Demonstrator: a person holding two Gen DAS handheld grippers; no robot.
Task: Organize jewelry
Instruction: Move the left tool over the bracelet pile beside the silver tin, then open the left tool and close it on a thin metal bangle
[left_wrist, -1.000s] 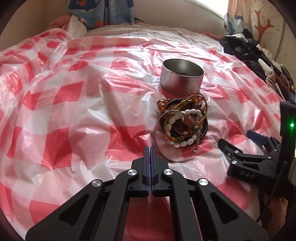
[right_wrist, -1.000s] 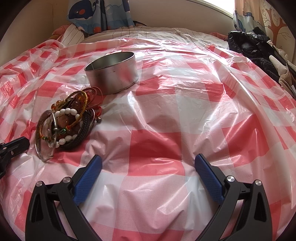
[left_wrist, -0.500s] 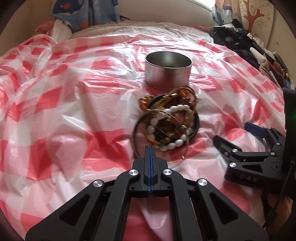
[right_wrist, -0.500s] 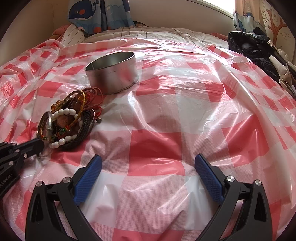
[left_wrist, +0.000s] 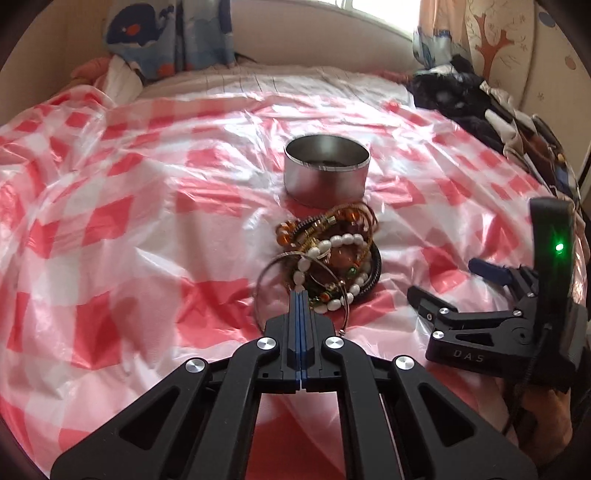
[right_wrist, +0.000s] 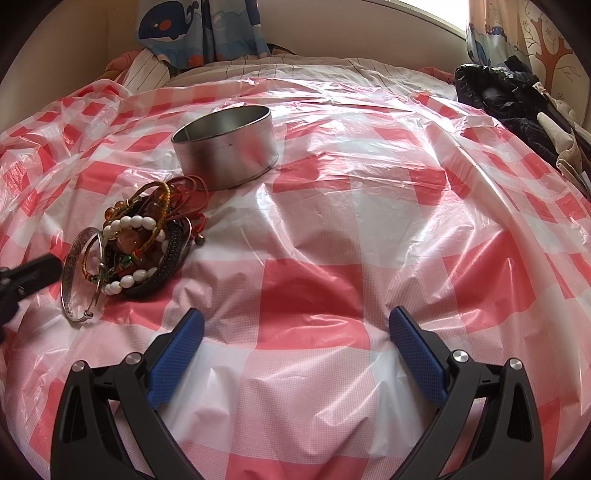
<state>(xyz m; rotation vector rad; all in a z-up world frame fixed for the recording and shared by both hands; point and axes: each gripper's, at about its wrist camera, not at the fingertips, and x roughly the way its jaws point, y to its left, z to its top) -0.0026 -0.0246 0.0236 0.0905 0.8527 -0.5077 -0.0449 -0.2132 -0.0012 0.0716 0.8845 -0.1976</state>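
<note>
A pile of bracelets with white, amber and black beads lies on the red-checked plastic sheet, just in front of a round metal tin. A thin silver bangle leans against the pile's near-left side. My left gripper is shut, and its tips sit at the bangle's edge; whether they pinch it I cannot tell. In the right wrist view the left gripper pokes in beside the bangle. My right gripper hangs open over bare sheet, right of the pile and the tin.
The wrinkled checked sheet covers a bed. Dark clothes are heaped at the far right edge. A whale-print curtain hangs at the back, with a striped pillow below it. The right gripper shows in the left wrist view.
My shut left gripper has crept forward to the near edge of the bracelet pile, up against the silver bangle. The right gripper, the tin and the pile have stayed put.
</note>
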